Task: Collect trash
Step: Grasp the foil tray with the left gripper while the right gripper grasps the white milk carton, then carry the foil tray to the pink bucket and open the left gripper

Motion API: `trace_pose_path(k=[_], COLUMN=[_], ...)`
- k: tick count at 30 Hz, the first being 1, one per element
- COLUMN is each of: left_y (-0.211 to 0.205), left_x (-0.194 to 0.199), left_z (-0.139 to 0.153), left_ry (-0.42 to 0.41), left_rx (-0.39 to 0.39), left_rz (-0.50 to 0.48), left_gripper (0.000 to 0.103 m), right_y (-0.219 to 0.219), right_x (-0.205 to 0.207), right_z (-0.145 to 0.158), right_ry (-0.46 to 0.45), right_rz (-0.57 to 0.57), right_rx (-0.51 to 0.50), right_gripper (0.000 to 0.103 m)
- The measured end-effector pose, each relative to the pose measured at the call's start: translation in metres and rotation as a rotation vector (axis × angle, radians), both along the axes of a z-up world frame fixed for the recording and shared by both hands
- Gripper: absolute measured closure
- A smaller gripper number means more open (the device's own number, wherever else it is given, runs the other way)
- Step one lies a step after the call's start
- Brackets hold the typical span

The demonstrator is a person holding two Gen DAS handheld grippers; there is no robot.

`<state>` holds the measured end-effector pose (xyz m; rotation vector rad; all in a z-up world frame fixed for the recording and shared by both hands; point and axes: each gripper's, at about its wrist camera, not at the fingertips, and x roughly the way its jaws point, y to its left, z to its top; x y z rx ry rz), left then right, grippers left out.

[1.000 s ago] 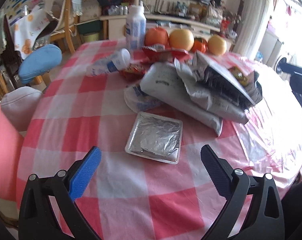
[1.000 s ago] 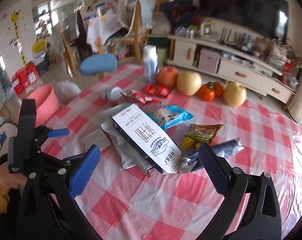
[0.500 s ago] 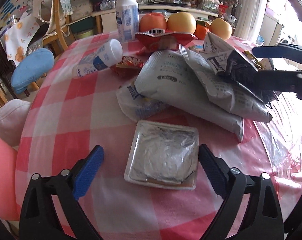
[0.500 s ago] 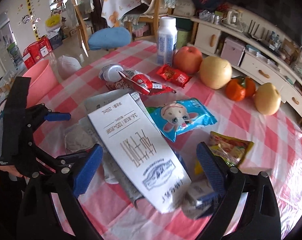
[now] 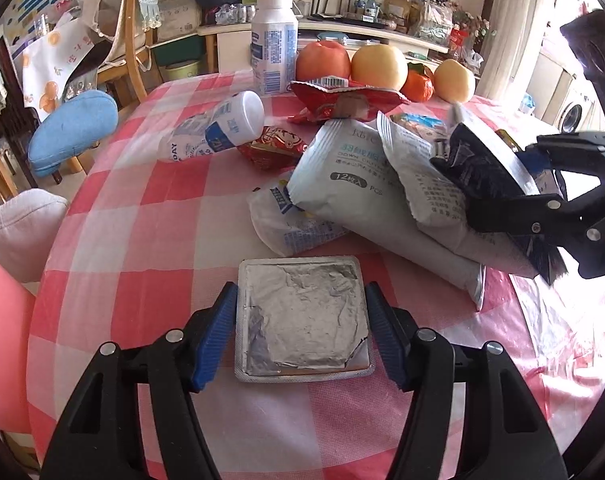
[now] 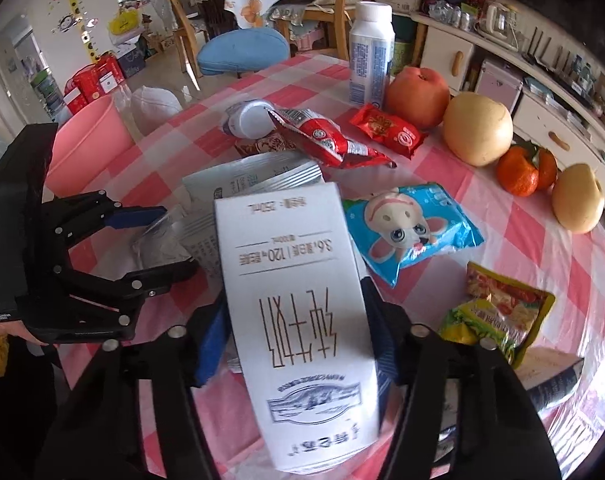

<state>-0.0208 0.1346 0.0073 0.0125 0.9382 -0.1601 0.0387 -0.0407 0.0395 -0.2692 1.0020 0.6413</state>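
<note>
A round bench under a pink-and-white checked cloth fills a cluttered living room. The left gripper has just been closing its jaws, which now press both sides of a foil-lidded tray lying flat near the bench's near edge — while the right gripper has just drawn its jaws in against a white milk carton atop a heap of grey pouches. Beyond lie a tipped bottle and red wrappers; fruit lines the far edge.
</note>
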Motion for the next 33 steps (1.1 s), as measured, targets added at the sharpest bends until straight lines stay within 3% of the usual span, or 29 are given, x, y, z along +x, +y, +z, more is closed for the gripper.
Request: trace_pose_path(k=[5, 9, 14, 20, 27, 31, 33], left_y=[0.009, 0.015, 0.027, 0.062, 0.144, 0.213, 0.248], left_x=[-0.001, -0.003, -0.011, -0.029, -0.056, -0.075, -0.085], left_z=[0.002, 0.009, 0.032, 0.069, 0.096, 0.1, 0.096], left_ry=[0.008, -0.012, -0.078, -0.193, -0.298, -0.339, -0.33], left_rx=[-0.05, -0.064, -0.081, -0.071, -0.025, 0.048, 0.015], left_rz=[0.037, 0.054, 0.082, 0.159, 0.392, 0.619, 0.714], left_gripper=[0.039, 0.039, 0.039, 0.039, 0.039, 0.039, 0.039], right_y=[-0.001, -0.012, -0.02, 0.001, 0.103, 0.186, 0.227], right_x=[-0.006, -0.01, -0.016, -0.022, -0.03, -0.029, -0.026], right_z=[0.009, 0.022, 0.044, 0.071, 0.102, 0.112, 0.115], right_ry=[-0.026, -0.035, -0.046, -0.079, -0.101, -0.108, -0.094], right_rz=[-0.062, -0.125, -0.216, -0.255, -0.128, -0.017, 0.033], right_rx=[-0.032, -0.002, 0.087, 0.188, 0.324, 0.356, 0.371], right_gripper=[0.049, 0.049, 0.049, 0.049, 0.049, 0.049, 0.049])
